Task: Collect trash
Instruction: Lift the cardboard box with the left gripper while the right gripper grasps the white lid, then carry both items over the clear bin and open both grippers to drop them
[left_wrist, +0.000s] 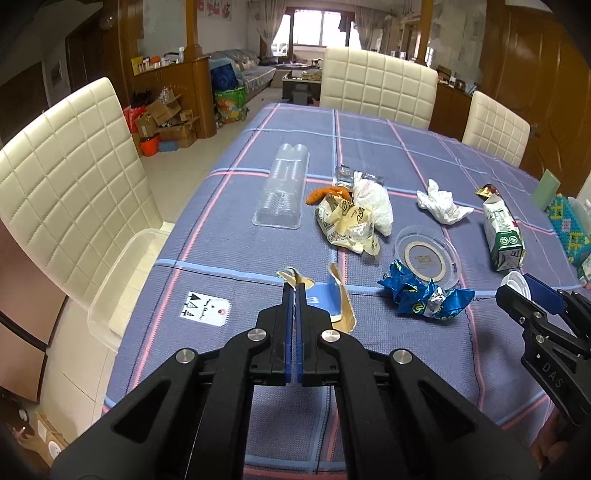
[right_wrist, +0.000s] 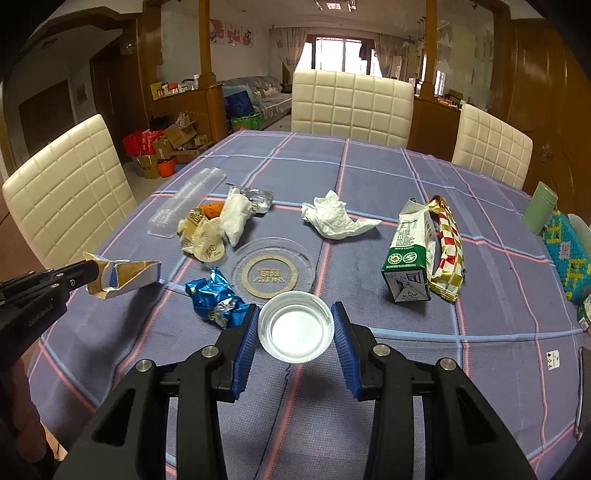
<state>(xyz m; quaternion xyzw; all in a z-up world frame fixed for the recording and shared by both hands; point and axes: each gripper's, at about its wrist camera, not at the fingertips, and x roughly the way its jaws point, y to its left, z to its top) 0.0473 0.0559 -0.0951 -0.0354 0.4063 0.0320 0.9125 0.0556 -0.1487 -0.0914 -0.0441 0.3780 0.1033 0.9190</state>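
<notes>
My left gripper (left_wrist: 295, 290) is shut on a torn blue and gold paper carton (left_wrist: 334, 301), held above the table; it also shows in the right wrist view (right_wrist: 123, 277). My right gripper (right_wrist: 295, 325) is shut on a white plastic lid (right_wrist: 295, 326), also seen at the right of the left wrist view (left_wrist: 517, 282). On the blue checked tablecloth (right_wrist: 369, 177) lie a crumpled blue foil wrapper (right_wrist: 216, 301), a clear round lid (right_wrist: 273, 271), a crumpled white tissue (right_wrist: 334, 218), a green and white milk carton (right_wrist: 408, 254), a gold and red wrapper (right_wrist: 448, 247) and cream paper wrappers (right_wrist: 203, 236).
A clear plastic tray (left_wrist: 282, 188) lies at the far left of the trash. A clear plastic bin (left_wrist: 122, 280) sits on the white chair (left_wrist: 66, 177) left of the table. A green cup (right_wrist: 539, 206) and a beaded box (right_wrist: 569, 251) stand at the right edge. Chairs surround the table.
</notes>
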